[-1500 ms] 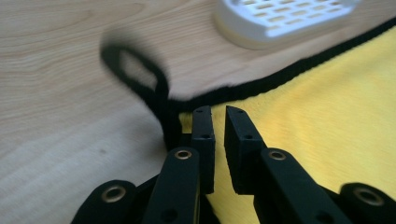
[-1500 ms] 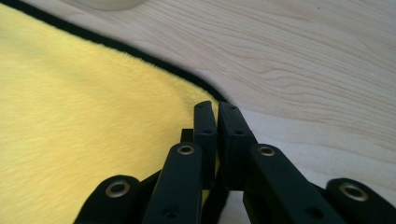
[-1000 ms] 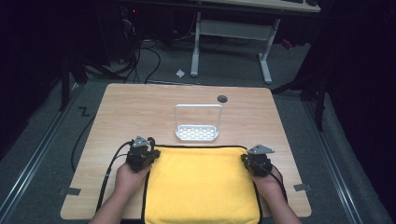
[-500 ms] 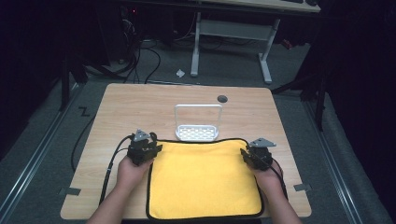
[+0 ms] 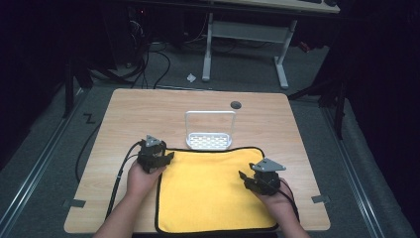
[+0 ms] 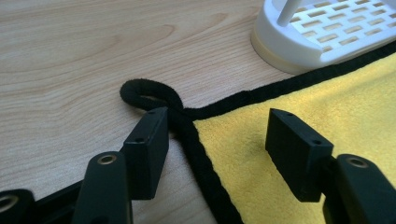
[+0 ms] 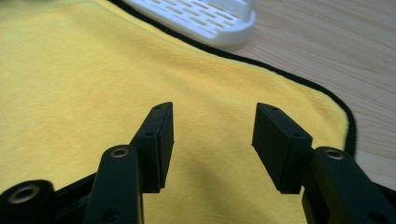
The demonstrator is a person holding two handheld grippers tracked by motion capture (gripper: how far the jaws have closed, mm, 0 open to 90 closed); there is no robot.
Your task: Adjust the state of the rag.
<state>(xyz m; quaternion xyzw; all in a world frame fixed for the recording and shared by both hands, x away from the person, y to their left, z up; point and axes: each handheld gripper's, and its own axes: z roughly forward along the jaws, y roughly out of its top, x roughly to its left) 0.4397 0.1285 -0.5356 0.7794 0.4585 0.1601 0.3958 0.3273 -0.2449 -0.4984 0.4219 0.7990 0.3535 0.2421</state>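
L gripper [image 5: 167, 157], jaws just opened wide w/ nothing pinched, sits at the yellow towel's [image 5: 213, 191] upper-left corner loop, nearer than R gripper [image 5: 246, 177], also just opened, mid-right over the cloth in lower-centre frame.

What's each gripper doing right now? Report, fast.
Left gripper: open, fingers just opened, straddling the black-edged corner of the yellow fleece cloth, not gripping.
Right gripper: open, fingers just opened, empty above the cloth.

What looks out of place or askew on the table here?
Little stands out. The yellow cloth lies flat, but its far edge touches the white rack, and its black corner loop curls onto the wood.
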